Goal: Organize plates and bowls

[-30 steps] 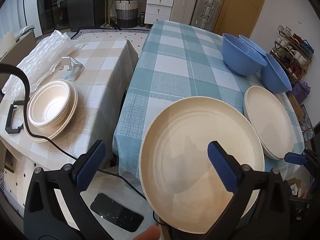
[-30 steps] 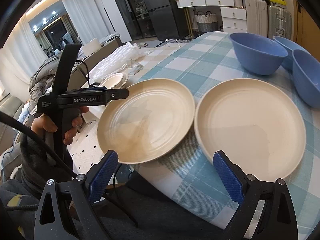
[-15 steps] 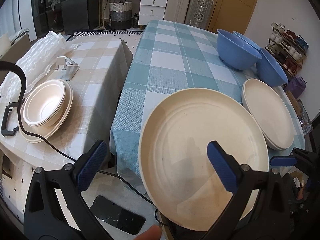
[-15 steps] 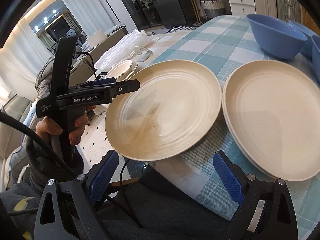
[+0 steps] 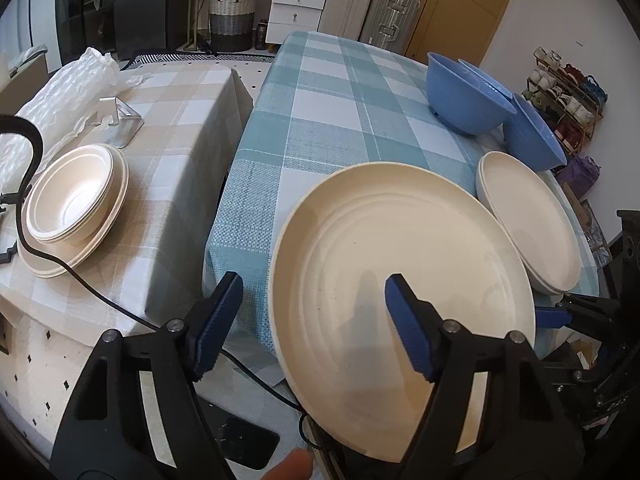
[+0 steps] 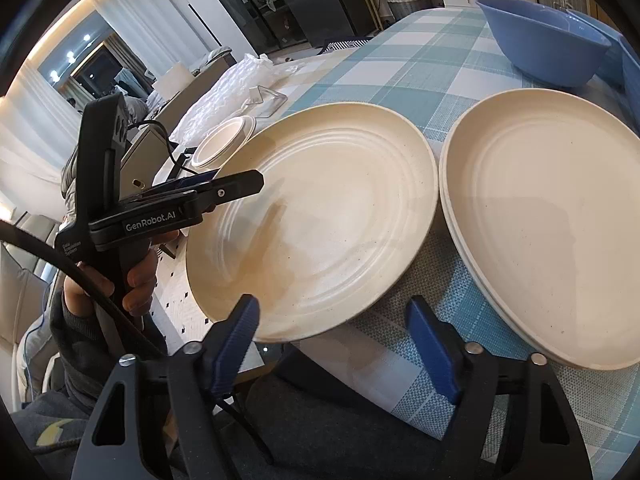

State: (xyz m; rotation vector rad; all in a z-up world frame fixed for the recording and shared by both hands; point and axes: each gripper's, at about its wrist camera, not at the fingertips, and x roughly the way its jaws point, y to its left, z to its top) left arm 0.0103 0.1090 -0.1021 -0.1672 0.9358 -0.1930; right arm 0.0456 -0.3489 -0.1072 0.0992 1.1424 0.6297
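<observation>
— What's sitting where, from the left?

— On the beige counter (image 5: 180,128), cream bowls (image 5: 70,200) nest on a plate. On the teal-checked counter (image 5: 340,100), a cream plate (image 5: 392,280) overhangs the near edge, just beside a plate stack (image 5: 532,220); empty blue bowls (image 5: 464,96) stand behind.

— And the tongs?

— Left tongs (image 5: 312,312) straddle that plate's left rim; right tongs (image 6: 332,340) straddle its near edge. Both jaws have just been closing, half-wide, not pinching.

Matt, faintly speckled cream plate (image 5: 400,264) lies on coarse woven checked tablecloth (image 5: 340,120) near smooth blue bowls (image 5: 468,100).
</observation>
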